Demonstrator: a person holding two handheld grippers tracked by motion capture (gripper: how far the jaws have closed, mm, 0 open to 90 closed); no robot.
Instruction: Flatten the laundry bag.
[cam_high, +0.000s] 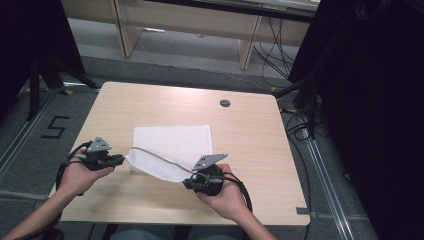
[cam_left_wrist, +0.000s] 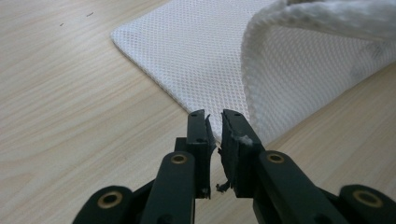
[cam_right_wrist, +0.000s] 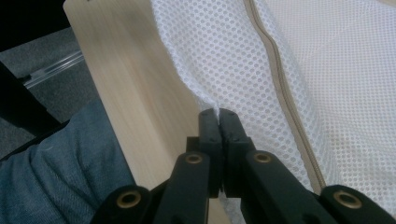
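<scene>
A white mesh bag (cam_high: 172, 140) with a beige zipper (cam_right_wrist: 280, 79) lies on the wooden table (cam_high: 250, 150). Its near edge is lifted off the surface. My right gripper (cam_high: 186, 182) is at the near right corner of the bag, and in the right gripper view its jaws (cam_right_wrist: 218, 112) are shut on the mesh (cam_right_wrist: 233, 60). My left gripper (cam_high: 121, 160) sits just left of the bag's near left corner. In the left gripper view its jaws (cam_left_wrist: 214, 115) stand slightly apart with nothing between them, and the bag (cam_left_wrist: 196, 51) begins just beyond the tips.
A round cable hole (cam_high: 225, 103) sits in the table's far right part. The near table edge and the person's lap (cam_right_wrist: 56, 172) are close under my right gripper. Dark curtains and cables stand to the right, wooden furniture legs (cam_high: 247, 47) behind.
</scene>
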